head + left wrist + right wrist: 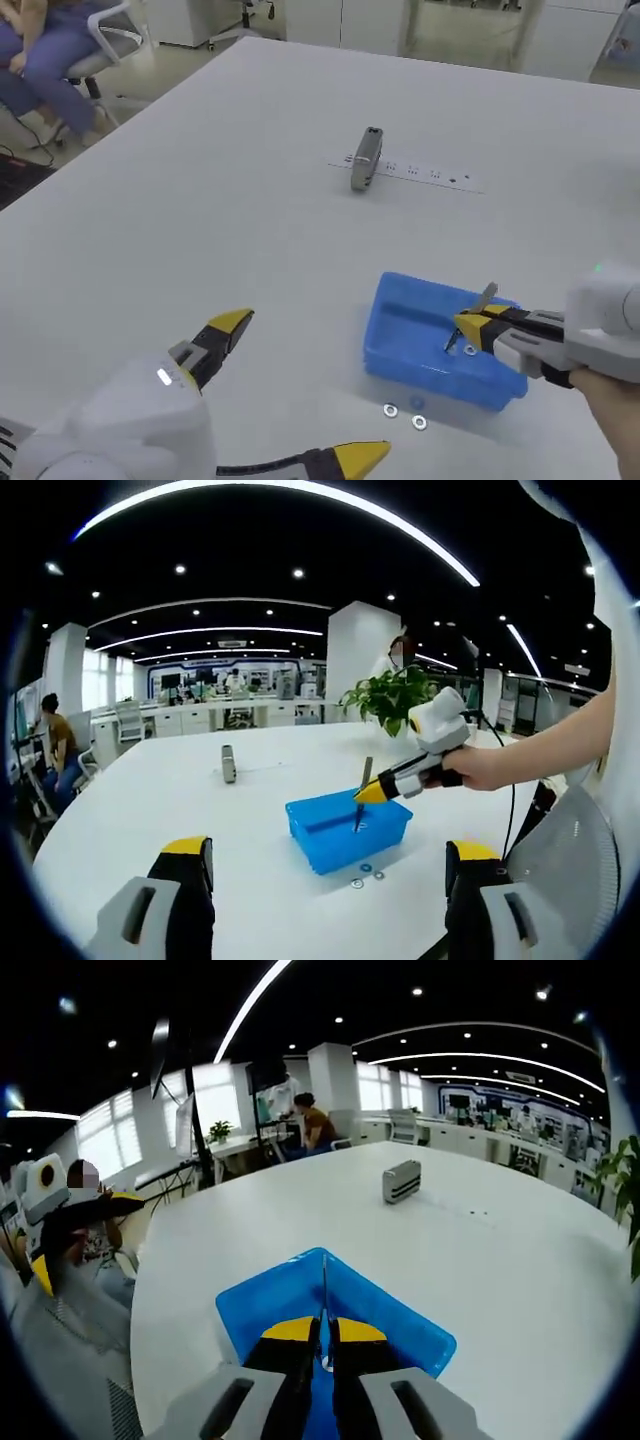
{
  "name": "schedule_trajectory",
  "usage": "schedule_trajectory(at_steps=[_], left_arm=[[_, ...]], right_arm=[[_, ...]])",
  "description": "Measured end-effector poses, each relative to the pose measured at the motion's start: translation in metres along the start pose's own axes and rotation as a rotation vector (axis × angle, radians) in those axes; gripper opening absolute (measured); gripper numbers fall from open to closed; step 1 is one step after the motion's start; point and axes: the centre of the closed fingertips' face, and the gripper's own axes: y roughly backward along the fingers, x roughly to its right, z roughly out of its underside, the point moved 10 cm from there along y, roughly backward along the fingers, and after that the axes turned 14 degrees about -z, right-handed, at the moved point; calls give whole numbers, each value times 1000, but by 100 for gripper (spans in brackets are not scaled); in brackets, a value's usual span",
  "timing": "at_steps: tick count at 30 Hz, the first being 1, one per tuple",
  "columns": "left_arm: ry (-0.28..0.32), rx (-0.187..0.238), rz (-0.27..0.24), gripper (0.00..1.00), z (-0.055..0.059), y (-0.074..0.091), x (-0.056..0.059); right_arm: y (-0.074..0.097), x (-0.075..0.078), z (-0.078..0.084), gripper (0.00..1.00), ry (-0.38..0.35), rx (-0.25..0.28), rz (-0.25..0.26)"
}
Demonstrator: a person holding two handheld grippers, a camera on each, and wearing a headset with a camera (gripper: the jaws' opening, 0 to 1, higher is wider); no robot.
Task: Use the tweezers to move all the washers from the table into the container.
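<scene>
Clamped on the tweezers (486,296), the right claw (464,329) hangs over the near right part of the blue container (400,300). Its own view shows the yellow tips (322,1331) pressed together on the thin metal legs (324,1280). The left claw (300,388) hovers low over the table with its jaws wide apart and nothing between them; its view looks between those tips (327,850) toward the container (320,848).

The white table (250,200) spreads across the head view. The container sits on it, an open shallow box. Well beyond it lies a small grey metal block (367,158), on its side beside a thin strip of dark marks (430,175).

The tweezers point down into the container, tilted, with their tips low inside it. One washer (470,349) lies on the container floor just beside those tips; whether they touch it I cannot tell. A few loose washers (390,409) rest on the table just outside the container's near wall, close together, also seen from the left gripper view (357,883).
</scene>
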Motion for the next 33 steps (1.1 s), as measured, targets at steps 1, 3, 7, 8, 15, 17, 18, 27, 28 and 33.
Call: schedule_trajectory(at_steps=[1,3,7,8,15,17,18,27,28,33], left_arm=[[7,8,-3,99,0,0,0],[17,13,-6,99,0,-1,-1],[24,14,0,99,0,-1,0],[22,19,2,99,0,-2,0],[74,35,-32,99,0,-1,-8],[90,32,-41,99,0,-1,-10],[96,35,-42,99,0,-1,-10],[96,23,-38,98,3,-1,-10],[90,16,-35,96,4,-1,-10],[70,25,-34,95,3,0,-9]], right_arm=[[0,-1,1,2,7,-3,3],[1,-2,4,2,6,-7,1],[1,-4,8,2,14,-20,3],[2,-5,8,2,14,-9,6],[2,-4,9,2,18,1,11],[4,-5,9,3,20,9,16],[5,-5,8,3,19,21,20],[15,-7,-8,3,12,105,22],[17,-6,-10,3,10,116,25],[25,-5,-22,3,-3,168,36]])
